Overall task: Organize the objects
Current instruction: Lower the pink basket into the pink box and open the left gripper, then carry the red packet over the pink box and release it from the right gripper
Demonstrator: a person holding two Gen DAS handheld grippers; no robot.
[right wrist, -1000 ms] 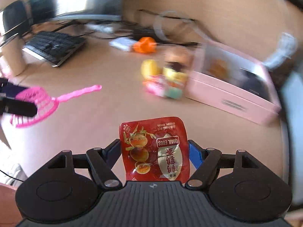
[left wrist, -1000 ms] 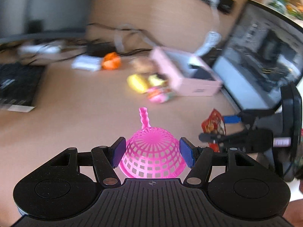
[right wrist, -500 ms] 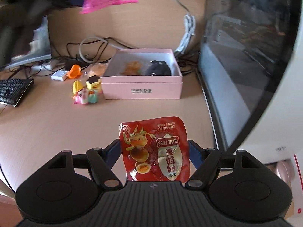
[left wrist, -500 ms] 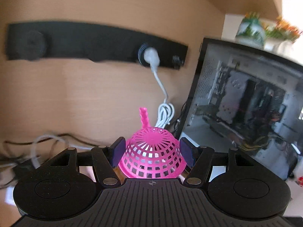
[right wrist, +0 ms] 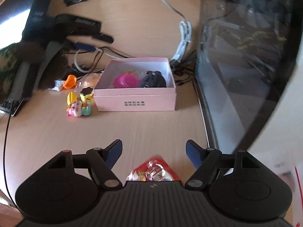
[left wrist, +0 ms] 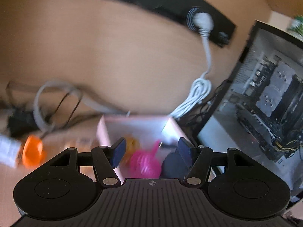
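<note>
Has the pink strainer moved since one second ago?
Yes. The pink strainer left the left tongs and now lies inside the pink box, beside a black object; before, it was between the pads above the desk.

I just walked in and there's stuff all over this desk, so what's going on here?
A person with a gripper in each hand is tidying small items into a pink box. The pink mesh strainer already lies in the box beside a dark object. The left gripper is above the box with nothing between its pads, its jaws closing. The right gripper is open, with a red snack packet low between its jaws, not clamped. A few small toys sit outside the box.
</note>
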